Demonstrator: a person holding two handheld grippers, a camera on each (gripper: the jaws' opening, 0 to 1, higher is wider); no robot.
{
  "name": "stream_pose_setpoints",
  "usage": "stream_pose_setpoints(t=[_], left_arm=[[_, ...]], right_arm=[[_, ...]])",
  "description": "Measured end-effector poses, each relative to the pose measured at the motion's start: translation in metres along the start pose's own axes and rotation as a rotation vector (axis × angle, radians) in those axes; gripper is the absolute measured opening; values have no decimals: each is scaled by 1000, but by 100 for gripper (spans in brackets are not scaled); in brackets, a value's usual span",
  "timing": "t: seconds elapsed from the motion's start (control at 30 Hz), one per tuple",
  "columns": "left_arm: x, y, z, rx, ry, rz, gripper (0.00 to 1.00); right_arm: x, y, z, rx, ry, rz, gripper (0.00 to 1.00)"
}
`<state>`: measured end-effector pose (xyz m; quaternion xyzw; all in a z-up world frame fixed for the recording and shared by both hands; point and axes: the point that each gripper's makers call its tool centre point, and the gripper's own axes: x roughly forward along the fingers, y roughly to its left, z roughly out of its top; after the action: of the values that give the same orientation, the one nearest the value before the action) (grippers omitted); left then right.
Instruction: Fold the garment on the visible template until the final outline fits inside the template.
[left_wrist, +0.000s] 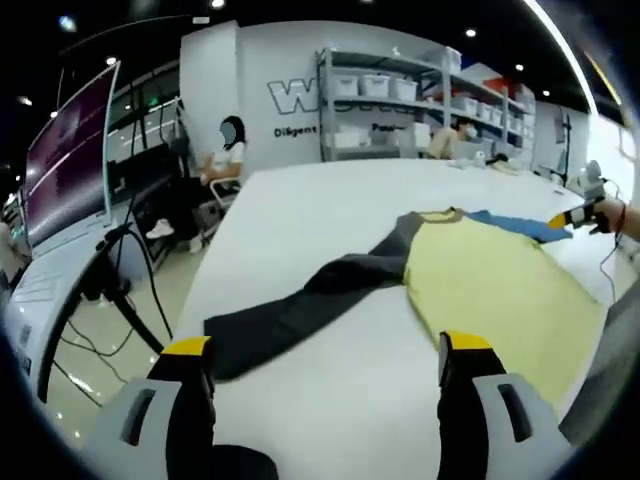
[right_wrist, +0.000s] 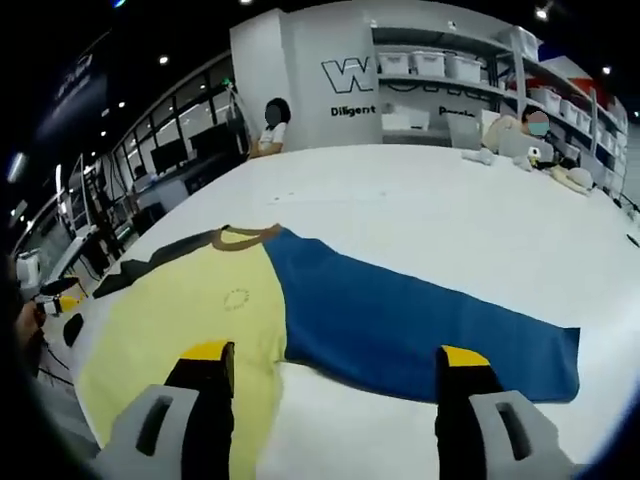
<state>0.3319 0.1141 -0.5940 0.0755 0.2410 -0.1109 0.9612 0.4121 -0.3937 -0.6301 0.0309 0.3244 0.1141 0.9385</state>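
Both grippers, left gripper (left_wrist: 325, 362) and right gripper (right_wrist: 337, 368), hover open-jawed over the spread yellow long-sleeved shirt (right_wrist: 190, 320) with grey and blue sleeves on the white counter (right_wrist: 420, 210); a careless pinch risks bunching fabric.

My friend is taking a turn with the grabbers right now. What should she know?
Left tool: open, holding nothing, above the table near the dark gray sleeve.
Right tool: open, holding nothing, over the lower edge of the blue sleeve.
The shirt lies flat on the white table, yellow body in the middle, both long sleeves spread straight out, brown collar facing away.
Done: nothing folded yet.
Left: fold each sleeve in over the body, then fold the body smaller. I cannot make out a template outline on the table.
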Motion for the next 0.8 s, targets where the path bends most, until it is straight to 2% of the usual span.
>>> stream_pose_setpoints(t=[0.07,0.13,0.17,0.2,0.27,0.47,0.57,0.73,0.8], left_arm=[[-5,-8,2,20,-6,-22,98],[-9,-15,2,32,-2,-43,99],[-10,-19,1,41,5,-58,99],[-13,-22,-3,55,36,-72,99],[-17,-25,-4,62,38,-74,99],[-26,-46,-6,67,32,-127,99],[-29,-53,-5,39,10,-154,99],[-32,-57,-13,57,48,-172,99],[-35,-60,-11,60,45,-182,99]], right_arm=[[-2,-8,0,20,0,-8,89],[-4,-18,0,43,1,-24,92],[-5,-25,0,67,-2,-37,93],[-6,-29,-1,84,-2,-49,94],[-6,-36,-4,94,8,-54,96],[-15,-69,-12,95,35,-118,96],[-19,-83,-17,107,47,-139,96],[-26,-102,-22,144,56,-164,96],[-28,-110,-23,162,47,-170,95]])
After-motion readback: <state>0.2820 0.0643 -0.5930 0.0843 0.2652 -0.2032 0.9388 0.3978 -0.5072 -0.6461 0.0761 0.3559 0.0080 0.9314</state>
